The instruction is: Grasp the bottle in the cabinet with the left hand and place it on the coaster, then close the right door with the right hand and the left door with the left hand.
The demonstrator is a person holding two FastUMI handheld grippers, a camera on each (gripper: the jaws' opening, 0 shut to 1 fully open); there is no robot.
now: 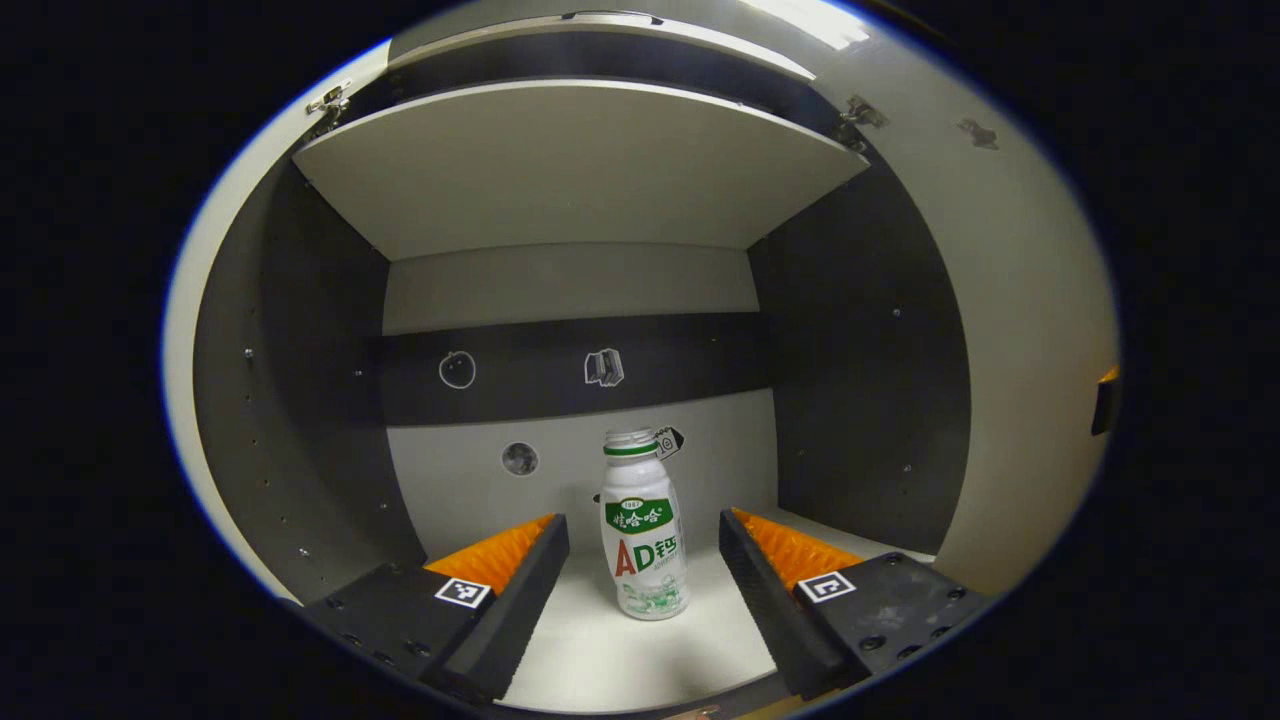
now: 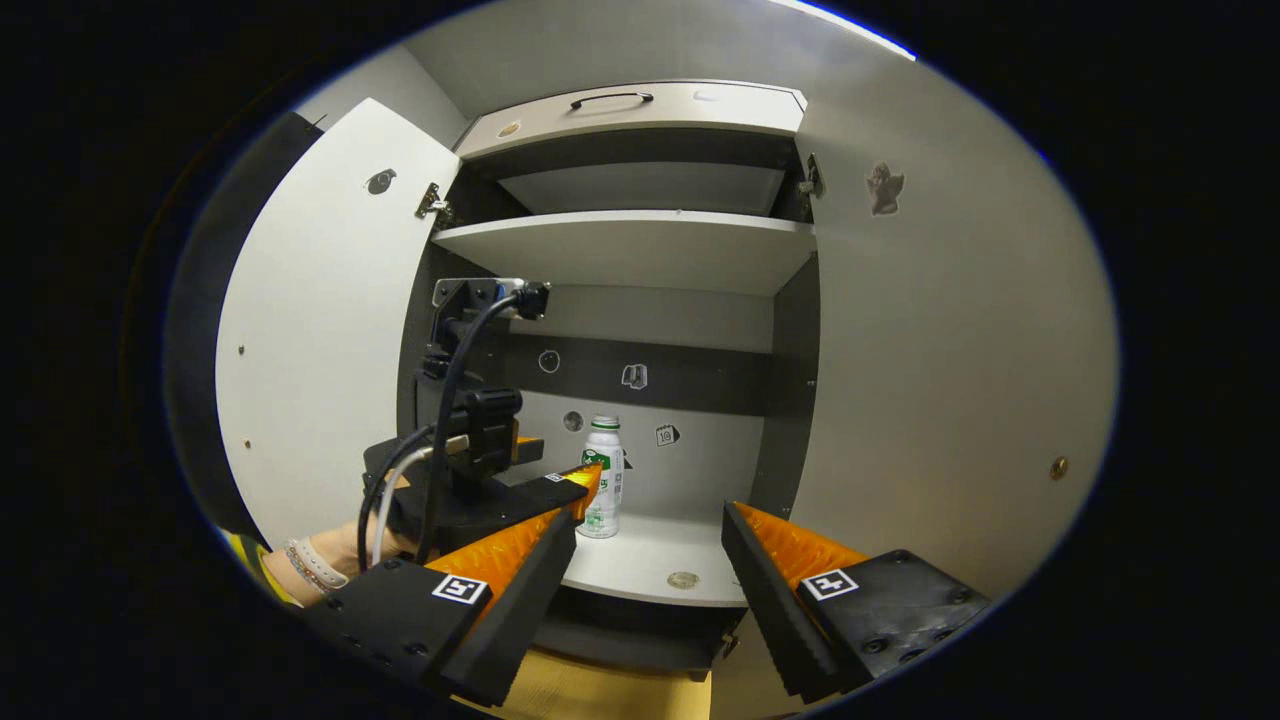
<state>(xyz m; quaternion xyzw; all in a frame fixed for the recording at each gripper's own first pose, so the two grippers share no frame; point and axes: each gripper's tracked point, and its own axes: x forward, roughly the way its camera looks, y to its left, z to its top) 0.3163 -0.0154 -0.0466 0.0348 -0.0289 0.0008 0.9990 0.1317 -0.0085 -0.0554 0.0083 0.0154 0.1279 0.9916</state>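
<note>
Left gripper (image 1: 644, 545) sits inside the grey two-door cabinet (image 2: 640, 250), fingers spread wide either side of the upright white plastic bottle with green label (image 1: 643, 530), not touching it, evidently lined up for the grasp. Bottle stands on the lower shelf (image 1: 600, 650); nothing obstructs it. Right gripper (image 2: 648, 540) waits outside, fingers apart and empty, right door (image 2: 950, 330) swung open.

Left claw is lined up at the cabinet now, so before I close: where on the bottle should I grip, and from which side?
Grip the bottle on its straight labelled body, below the narrow neck. It stands upright on the cabinet floor, between the open fingers of the left claw. Come straight in from the front, level, and close on both sides; the body looks wider and steadier than the neck.
</note>
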